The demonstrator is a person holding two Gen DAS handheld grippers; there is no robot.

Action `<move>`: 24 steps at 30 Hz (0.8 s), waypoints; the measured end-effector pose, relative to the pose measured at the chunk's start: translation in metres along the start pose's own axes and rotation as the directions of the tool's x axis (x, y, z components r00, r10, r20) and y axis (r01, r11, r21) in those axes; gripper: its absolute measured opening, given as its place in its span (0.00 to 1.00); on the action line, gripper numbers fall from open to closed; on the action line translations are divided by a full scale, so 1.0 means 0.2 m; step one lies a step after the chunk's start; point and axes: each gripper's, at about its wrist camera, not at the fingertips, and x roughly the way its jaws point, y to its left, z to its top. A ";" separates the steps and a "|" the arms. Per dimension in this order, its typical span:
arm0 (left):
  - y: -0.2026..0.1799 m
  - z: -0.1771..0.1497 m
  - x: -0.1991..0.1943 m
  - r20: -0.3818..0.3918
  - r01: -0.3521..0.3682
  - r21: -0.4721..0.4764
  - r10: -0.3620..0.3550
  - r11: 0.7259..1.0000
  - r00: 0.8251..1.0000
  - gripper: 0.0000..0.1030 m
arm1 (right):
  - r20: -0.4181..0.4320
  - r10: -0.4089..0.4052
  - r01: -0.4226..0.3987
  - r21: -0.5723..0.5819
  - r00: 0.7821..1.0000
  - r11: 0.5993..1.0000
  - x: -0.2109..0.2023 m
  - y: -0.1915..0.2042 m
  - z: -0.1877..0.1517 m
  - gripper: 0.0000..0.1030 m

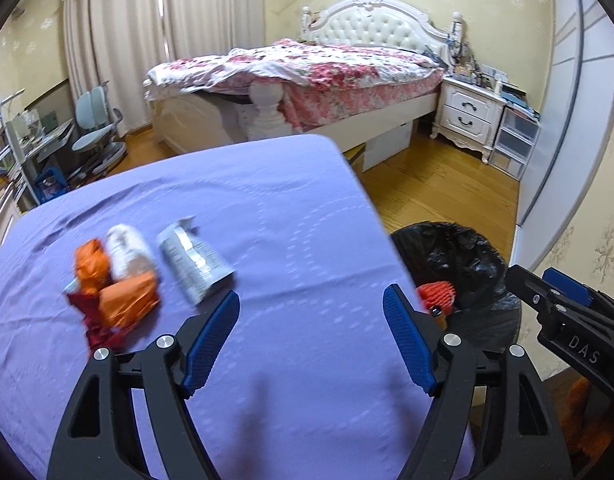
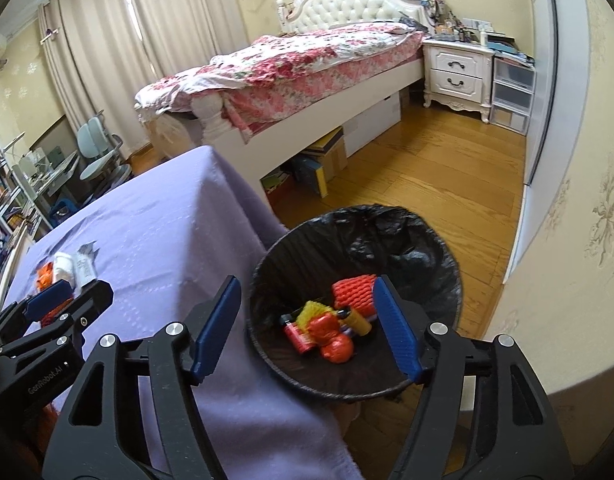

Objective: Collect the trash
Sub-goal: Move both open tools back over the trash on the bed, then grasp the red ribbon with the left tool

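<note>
A small heap of trash lies on the purple tablecloth point(image 1: 291, 208): an orange wrapper point(image 1: 123, 298), a white wrapper point(image 1: 129, 252) and a silver printed packet point(image 1: 195, 260). My left gripper point(image 1: 311, 306) stands open over the cloth, just right of the packet, with nothing between its fingers. A bin with a black liner point(image 2: 387, 240) stands on the floor beside the table. It holds red netting point(image 2: 353, 286) and several red, orange and yellow scraps point(image 2: 327, 332). My right gripper point(image 2: 307, 292) hangs open above the bin, empty. The left gripper point(image 2: 63, 300) also shows in the right wrist view.
A bed with a floral quilt point(image 1: 307, 68) stands behind the table, a white nightstand point(image 1: 467, 116) to its right. A desk chair point(image 1: 95, 128) and shelves crowd the left side. Wooden floor point(image 2: 427, 176) lies between bin and bed.
</note>
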 end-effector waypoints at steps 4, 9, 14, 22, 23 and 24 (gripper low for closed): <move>0.16 -0.07 -0.05 -0.002 -0.068 -0.035 0.068 0.997 0.998 0.72 | -0.021 0.036 -0.037 -0.047 0.999 0.998 0.01 0.14 -0.04 0.65; 0.37 -0.14 -0.07 -0.023 -0.138 -0.106 0.136 0.985 0.990 0.72 | -0.062 0.089 -0.095 -0.100 0.994 0.990 0.04 0.34 -0.09 0.65; 0.54 -0.19 -0.07 -0.050 -0.181 -0.169 0.175 0.969 0.983 0.72 | -0.081 0.096 -0.109 -0.169 0.992 0.980 0.06 0.51 -0.12 0.65; 0.68 -0.20 0.01 -0.136 -0.162 -0.226 0.134 0.961 0.982 0.60 | -0.117 0.108 -0.133 -0.228 0.987 0.964 0.09 0.70 -0.15 0.65; 0.69 -0.21 0.01 -0.141 -0.157 -0.229 0.127 0.961 0.982 0.55 | -0.119 0.109 -0.134 -0.232 0.987 0.963 0.10 0.71 -0.15 0.65; 0.69 -0.22 0.01 -0.143 -0.153 -0.231 0.122 0.961 0.982 0.52 | -0.122 0.111 -0.138 -0.239 0.986 0.961 0.10 0.73 -0.15 0.65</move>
